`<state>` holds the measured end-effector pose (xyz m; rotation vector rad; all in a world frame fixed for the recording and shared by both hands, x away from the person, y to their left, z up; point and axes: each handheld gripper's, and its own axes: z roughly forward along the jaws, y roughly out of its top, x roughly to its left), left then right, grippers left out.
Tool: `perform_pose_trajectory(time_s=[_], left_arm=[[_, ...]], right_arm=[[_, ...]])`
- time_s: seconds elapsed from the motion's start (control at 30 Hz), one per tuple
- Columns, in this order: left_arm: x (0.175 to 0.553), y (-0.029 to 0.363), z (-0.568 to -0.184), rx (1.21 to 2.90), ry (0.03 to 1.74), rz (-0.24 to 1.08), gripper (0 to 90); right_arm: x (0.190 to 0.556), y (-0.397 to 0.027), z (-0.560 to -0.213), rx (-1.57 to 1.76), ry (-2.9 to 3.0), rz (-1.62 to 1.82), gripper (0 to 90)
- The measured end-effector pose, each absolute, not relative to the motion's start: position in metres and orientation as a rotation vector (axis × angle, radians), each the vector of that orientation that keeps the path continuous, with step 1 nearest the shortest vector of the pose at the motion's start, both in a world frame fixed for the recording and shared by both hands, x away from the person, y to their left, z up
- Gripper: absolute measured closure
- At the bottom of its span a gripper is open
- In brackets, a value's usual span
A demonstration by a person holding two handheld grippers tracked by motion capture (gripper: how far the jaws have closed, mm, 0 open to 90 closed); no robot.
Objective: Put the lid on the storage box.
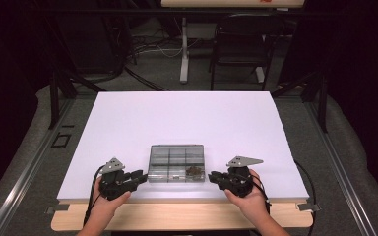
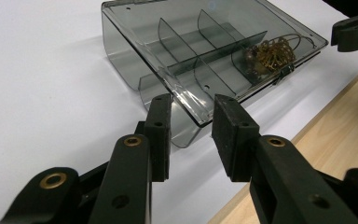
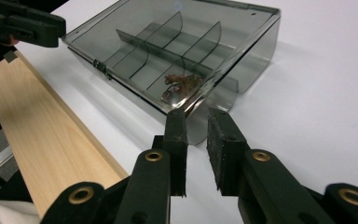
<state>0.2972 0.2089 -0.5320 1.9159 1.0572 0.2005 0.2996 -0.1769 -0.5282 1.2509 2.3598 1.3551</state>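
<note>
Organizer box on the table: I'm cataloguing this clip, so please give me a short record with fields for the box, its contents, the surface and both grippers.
box: smoky clear plastic organizer box, lid closed, dividers inside, near the front edge
contents: small brass-coloured tangle in one end compartment; other compartments look empty
surface: white table with a wooden front edge
left gripper: jaws open, at the box's left end, nothing held
right gripper: jaws open, at the box's right end, nothing held
</note>
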Motion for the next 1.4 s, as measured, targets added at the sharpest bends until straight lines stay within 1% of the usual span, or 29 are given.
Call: perform_pose_trajectory(time_s=[0.57,1.1,1.4], left_arm=[[0.305,0.227,-0.532,1.878,1.123,0.238,65.5],[0.318,0.247,-0.544,1.846,1.219,0.256,62.6],[0.323,0.255,-0.549,1.836,1.260,0.292,61.0]], right_arm=[[0.310,-0.191,-0.530,1.307,2.288,1.306,74.9],[0.323,-0.210,-0.538,1.401,2.224,1.249,72.2],[0.331,-0.217,-0.546,1.421,2.203,1.172,70.5]])
